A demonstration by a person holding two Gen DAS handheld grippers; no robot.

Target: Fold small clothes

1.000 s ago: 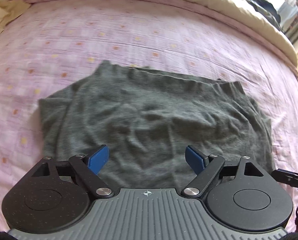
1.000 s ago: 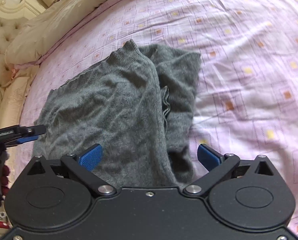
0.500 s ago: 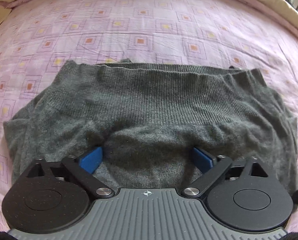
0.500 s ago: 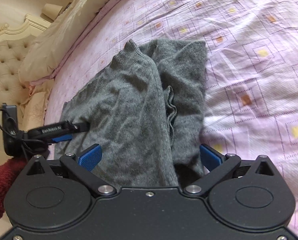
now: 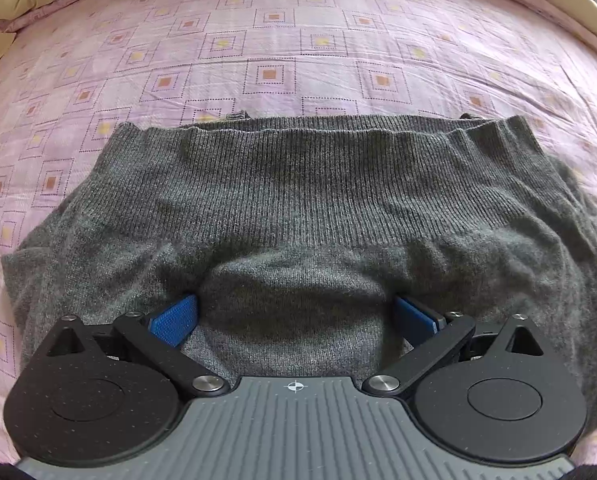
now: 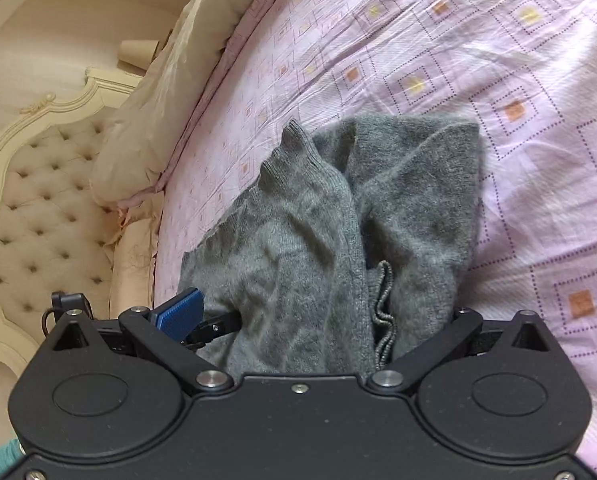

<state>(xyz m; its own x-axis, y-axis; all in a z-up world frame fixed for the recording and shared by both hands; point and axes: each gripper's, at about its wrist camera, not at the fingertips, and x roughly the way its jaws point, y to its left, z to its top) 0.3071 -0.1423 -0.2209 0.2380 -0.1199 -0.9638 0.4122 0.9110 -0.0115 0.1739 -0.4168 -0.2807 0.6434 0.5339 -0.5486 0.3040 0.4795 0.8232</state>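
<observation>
Fingers (image 5: 174, 319) of left gripper (image 5: 294, 316) spreading wide, pressing into grey knit sweater (image 5: 298, 208) bulging between them. Right gripper (image 6: 298, 316) fingers (image 6: 178, 310) standing wide, straddling folded sweater on pink patterned bed sheet (image 6: 498, 60).

The left gripper (image 5: 296, 316) is showing a ribbed grey body with a small crosshair mark, black stippled discs, silver pivot screws and blue textured pads (image 5: 174, 318). The right gripper (image 6: 310, 316) is wearing an all-black housing — same discs, same screws.
</observation>
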